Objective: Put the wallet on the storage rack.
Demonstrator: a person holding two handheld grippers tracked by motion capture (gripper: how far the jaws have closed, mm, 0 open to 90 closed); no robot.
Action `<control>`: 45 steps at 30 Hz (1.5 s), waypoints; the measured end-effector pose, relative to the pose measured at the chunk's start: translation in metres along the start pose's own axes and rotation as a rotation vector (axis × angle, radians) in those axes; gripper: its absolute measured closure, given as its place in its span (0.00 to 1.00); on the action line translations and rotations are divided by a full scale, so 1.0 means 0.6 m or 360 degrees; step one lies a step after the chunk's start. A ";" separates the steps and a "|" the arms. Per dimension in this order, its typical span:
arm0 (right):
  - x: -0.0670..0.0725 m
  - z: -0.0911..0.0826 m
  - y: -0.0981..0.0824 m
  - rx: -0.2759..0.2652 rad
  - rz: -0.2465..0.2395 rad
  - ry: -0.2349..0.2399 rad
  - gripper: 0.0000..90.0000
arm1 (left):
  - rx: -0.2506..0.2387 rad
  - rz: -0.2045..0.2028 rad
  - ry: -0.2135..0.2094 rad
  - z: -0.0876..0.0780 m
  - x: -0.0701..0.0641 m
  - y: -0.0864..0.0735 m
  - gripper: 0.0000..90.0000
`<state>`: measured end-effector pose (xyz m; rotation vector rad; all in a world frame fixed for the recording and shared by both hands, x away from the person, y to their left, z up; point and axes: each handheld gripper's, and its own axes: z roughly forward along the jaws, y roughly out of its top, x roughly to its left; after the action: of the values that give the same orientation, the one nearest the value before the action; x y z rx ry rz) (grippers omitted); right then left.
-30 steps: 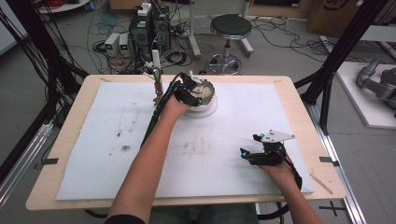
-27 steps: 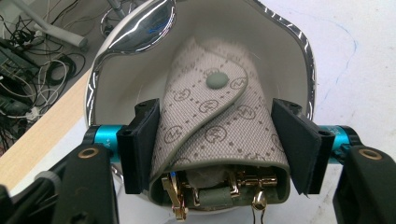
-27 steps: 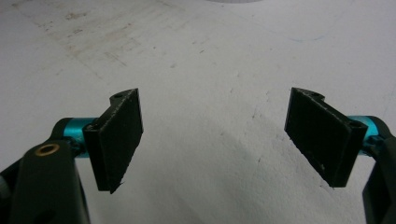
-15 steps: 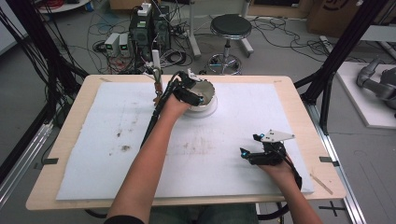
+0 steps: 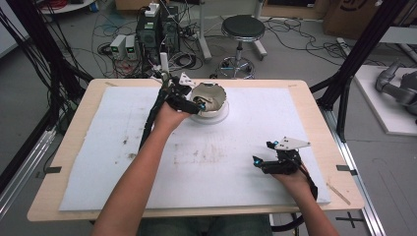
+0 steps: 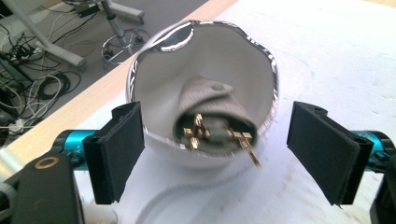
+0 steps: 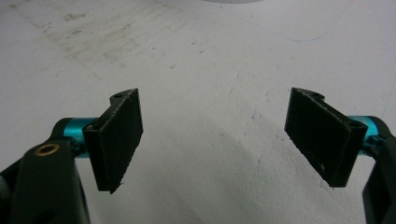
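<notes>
Shiny scalloped metal bowl [image 6: 205, 93] holding ribbed grey fabric [image 6: 210, 105]

- We find no legible text, label, brand, number or sign in any of the three views.
- The cardboard box [image 5: 351, 14] at the far right of the high view carries a dark printed mark, but we cannot read it.
- The equipment boxes [image 5: 157, 29] on the floor beyond the table show small lit or pale patches; we can make out no characters on them.
- The pads of the left gripper [image 6: 224, 154] and of the right gripper [image 7: 212, 140] are plain black, without markings we can read.
- The bowl [image 6: 243, 65] bears no lettering that we can see.
</notes>
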<state>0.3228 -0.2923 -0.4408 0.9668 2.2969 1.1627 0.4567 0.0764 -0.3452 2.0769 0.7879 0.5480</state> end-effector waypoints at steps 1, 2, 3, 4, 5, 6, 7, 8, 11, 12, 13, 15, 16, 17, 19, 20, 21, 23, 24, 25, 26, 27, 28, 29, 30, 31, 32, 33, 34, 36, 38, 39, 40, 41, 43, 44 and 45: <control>0.001 0.000 0.000 0.0000 0.0001 0.0000 0.22 | -0.0014 -0.0005 -0.0008 -0.007 -0.001 -0.005 0.21; 0.001 0.000 0.001 -0.0001 0.0001 0.0007 0.22 | -0.0015 -0.0006 -0.0016 -0.014 -0.002 -0.010 0.21; 0.002 0.001 0.001 -0.0003 0.0005 0.0010 0.22 | -0.0012 -0.0014 -0.0023 -0.019 -0.004 -0.016 0.20; 0.003 0.001 0.002 -0.0007 -0.0003 0.0009 0.22 | -0.0003 -0.0015 -0.0029 -0.025 -0.005 -0.021 0.20; 0.004 0.002 0.003 -0.0008 -0.0006 0.0009 0.22 | 0.0000 -0.0025 -0.0031 -0.031 -0.008 -0.026 0.20; 0.005 0.002 0.003 -0.0004 -0.0012 0.0011 0.22 | -0.0011 -0.0028 -0.0031 -0.037 -0.011 -0.032 0.20; 0.006 0.003 0.004 -0.0005 -0.0013 0.0011 0.22 | -0.0010 -0.0028 -0.0040 -0.046 -0.013 -0.038 0.20; 0.007 0.004 0.005 -0.0004 -0.0016 0.0014 0.22 | -0.0011 -0.0029 -0.0044 -0.051 -0.015 -0.042 0.19; 0.007 0.006 0.006 -0.0004 -0.0018 0.0013 0.22 | -0.0046 -0.0034 -0.0051 -0.075 -0.019 -0.057 0.19; 0.008 0.007 0.007 0.0000 -0.0015 0.0010 0.22 | -0.0052 -0.0025 -0.0050 -0.084 -0.020 -0.061 0.19; 0.008 0.007 0.007 -0.0001 -0.0011 0.0010 0.22 | -0.0065 -0.0019 -0.0052 -0.094 -0.022 -0.068 0.19; 0.008 0.008 0.008 -0.0006 -0.0013 0.0005 0.22 | -0.0086 -0.0015 -0.0045 -0.107 -0.024 -0.080 0.19; 0.007 0.008 0.008 -0.0009 -0.0011 0.0002 0.22 | -0.0099 -0.0015 -0.0045 -0.115 -0.023 -0.087 0.19; 0.007 0.008 0.008 -0.0010 -0.0008 0.0002 0.22 | -0.0122 -0.0030 -0.0054 -0.123 -0.021 -0.099 0.19; 0.007 0.007 0.008 -0.0011 -0.0005 0.0002 0.22 | -0.0161 -0.0066 -0.0057 -0.133 -0.017 -0.116 0.19; 0.007 0.007 0.008 -0.0012 0.0000 0.0001 0.22 | -0.0178 -0.0087 -0.0059 -0.139 -0.014 -0.126 0.19; 0.008 0.006 0.008 -0.0012 0.0003 -0.0001 0.22 | -0.0185 -0.0105 -0.0060 -0.144 -0.011 -0.136 0.19; 0.008 0.006 0.008 -0.0011 -0.0001 -0.0004 0.22 | -0.0196 -0.0139 -0.0070 -0.152 -0.007 -0.156 0.19; 0.008 0.006 0.008 -0.0011 -0.0004 -0.0007 0.22 | -0.0192 -0.0150 -0.0068 -0.155 -0.006 -0.165 0.19; 0.008 0.006 0.008 -0.0009 -0.0001 -0.0007 0.22 | -0.0197 -0.0162 -0.0066 -0.158 -0.006 -0.174 0.19; 0.009 0.007 0.008 -0.0011 0.0003 -0.0012 0.22 | -0.0194 -0.0167 -0.0066 -0.161 -0.006 -0.182 0.20; 0.009 0.008 0.008 -0.0008 -0.0002 -0.0014 0.22 | -0.0197 -0.0183 -0.0061 -0.164 -0.006 -0.190 0.19; 0.009 0.008 0.008 -0.0010 0.0001 -0.0014 0.22 | -0.0196 -0.0178 -0.0063 -0.166 -0.006 -0.196 0.19; 0.008 0.008 0.009 -0.0009 0.0000 -0.0016 0.22 | -0.0199 -0.0185 -0.0060 -0.170 -0.006 -0.205 0.19; 0.008 0.009 0.009 -0.0012 0.0001 -0.0015 0.22 | -0.0200 -0.0193 -0.0062 -0.173 -0.007 -0.211 0.19; 0.008 0.009 0.009 -0.0009 -0.0001 -0.0015 0.22 | -0.0209 -0.0207 -0.0059 -0.175 -0.008 -0.218 0.19; 0.008 0.008 0.009 -0.0009 -0.0003 -0.0018 0.22 | -0.0208 -0.0206 -0.0057 -0.177 -0.008 -0.224 0.19; 0.008 0.008 0.009 -0.0011 -0.0002 -0.0016 0.22 | -0.0210 -0.0220 -0.0055 -0.180 -0.010 -0.230 0.19; 0.007 0.008 0.009 -0.0012 -0.0005 -0.0017 0.22 | -0.0213 -0.0222 -0.0056 -0.182 -0.011 -0.236 0.19; 0.007 0.008 0.009 -0.0022 0.0003 -0.0022 0.22 | -0.0217 -0.0225 -0.0048 -0.186 -0.014 -0.248 0.19; 0.005 0.008 0.010 -0.0029 0.0005 -0.0023 0.22 | -0.0223 -0.0238 -0.0054 -0.189 -0.017 -0.258 0.19; 0.005 0.009 0.010 -0.0029 0.0007 -0.0025 0.22 | -0.0227 -0.0239 -0.0059 -0.192 -0.017 -0.262 0.19; 0.004 0.009 0.010 -0.0027 0.0010 -0.0024 0.22 | -0.0233 -0.0244 -0.0058 -0.193 -0.017 -0.264 0.20; 0.004 0.008 0.010 -0.0025 0.0014 -0.0027 0.22 | -0.0247 -0.0253 -0.0062 -0.195 -0.014 -0.267 0.19; 0.003 0.006 0.009 -0.0039 0.0022 -0.0041 0.22 | -0.0268 -0.0257 -0.0069 -0.197 -0.010 -0.269 0.19; 0.003 0.004 0.008 -0.0044 0.0029 -0.0048 0.22 | -0.0280 -0.0253 -0.0071 -0.197 -0.008 -0.270 0.19; 0.003 0.002 0.008 -0.0049 0.0036 -0.0054 0.22 | -0.0289 -0.0250 -0.0075 -0.197 -0.006 -0.271 0.19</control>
<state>0.3242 -0.2885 -0.4376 0.9959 2.2402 1.1783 0.3260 0.2135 -0.4128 1.8373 0.8341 0.4642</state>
